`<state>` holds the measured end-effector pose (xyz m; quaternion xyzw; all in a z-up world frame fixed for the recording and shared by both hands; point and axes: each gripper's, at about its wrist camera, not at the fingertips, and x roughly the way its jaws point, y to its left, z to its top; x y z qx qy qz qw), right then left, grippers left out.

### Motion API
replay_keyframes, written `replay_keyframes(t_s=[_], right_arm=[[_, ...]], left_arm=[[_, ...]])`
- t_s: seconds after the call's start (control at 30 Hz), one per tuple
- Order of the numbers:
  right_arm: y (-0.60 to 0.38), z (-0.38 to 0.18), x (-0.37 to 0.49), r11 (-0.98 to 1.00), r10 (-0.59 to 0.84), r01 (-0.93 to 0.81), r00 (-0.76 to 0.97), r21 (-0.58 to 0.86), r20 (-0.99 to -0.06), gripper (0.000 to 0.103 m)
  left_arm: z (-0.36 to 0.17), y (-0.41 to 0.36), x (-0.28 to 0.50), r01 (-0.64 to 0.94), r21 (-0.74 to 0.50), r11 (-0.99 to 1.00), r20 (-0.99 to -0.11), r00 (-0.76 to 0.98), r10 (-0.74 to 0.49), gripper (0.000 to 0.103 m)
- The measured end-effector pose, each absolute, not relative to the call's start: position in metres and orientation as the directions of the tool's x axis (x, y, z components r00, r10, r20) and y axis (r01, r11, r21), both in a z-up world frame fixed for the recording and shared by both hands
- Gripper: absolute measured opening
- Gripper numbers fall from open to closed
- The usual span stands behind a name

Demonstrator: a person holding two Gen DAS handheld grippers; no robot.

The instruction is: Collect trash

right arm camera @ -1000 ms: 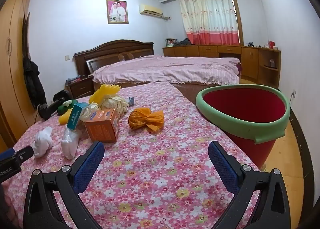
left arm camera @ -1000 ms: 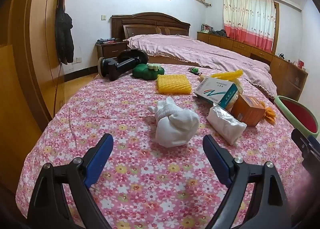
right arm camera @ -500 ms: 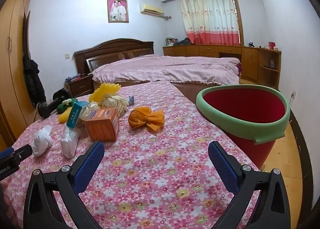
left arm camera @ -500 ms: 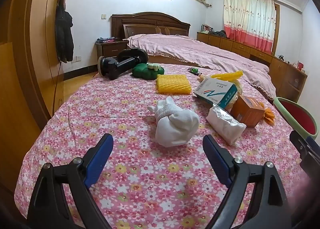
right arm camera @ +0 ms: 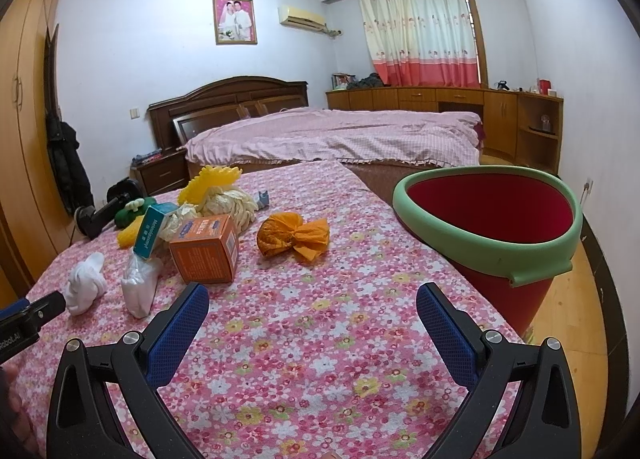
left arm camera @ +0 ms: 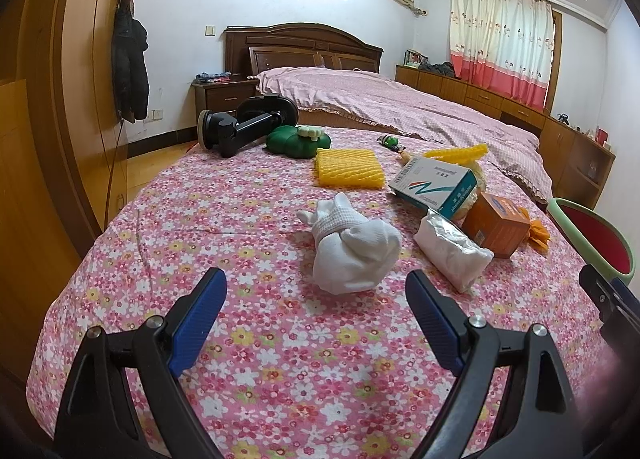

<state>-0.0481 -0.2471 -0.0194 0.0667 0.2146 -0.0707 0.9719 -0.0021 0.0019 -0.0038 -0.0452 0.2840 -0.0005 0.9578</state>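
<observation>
Probably the white sock bundle squashes lightly, so my empty, wide-open left gripper should pinch its middle.

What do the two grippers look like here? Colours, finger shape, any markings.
Both match: the left gripper and right gripper have glossy black Y-shaped plastic arms with silver screw heads, ending in flat blue pads with a fine textured grid. In the right wrist view the left gripper's black body bears partly cut-off white lettering. No cables or sleeves show.
</observation>
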Motion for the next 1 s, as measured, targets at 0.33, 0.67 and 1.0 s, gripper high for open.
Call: replay_keyframes(t_s=[0.33, 0.67, 1.0], right_arm=[[-0.2472, -0.0190, -0.0484, 0.982, -0.107, 0.164, 0.898, 0.099, -0.426, 0.103], [-0.2473, -0.0188, -0.0484, 0.982, -0.107, 0.164, 0.899, 0.099, -0.425, 0.103], [-0.2470, -0.0186, -0.0482, 0.982, -0.108, 0.164, 0.898, 0.098, -0.426, 0.103]], left_arm=[[-0.0037, 0.0028, -0.0013, -0.026, -0.091, 0.996, -0.545, 0.838, -0.028, 0.091], [-0.0034, 0.0042, -0.0009, -0.026, -0.094, 0.995, -0.545, 0.838, -0.030, 0.091], [-0.0029, 0.0043, -0.0015, -0.026, -0.095, 0.995, -0.545, 0.838, -0.030, 0.091]])
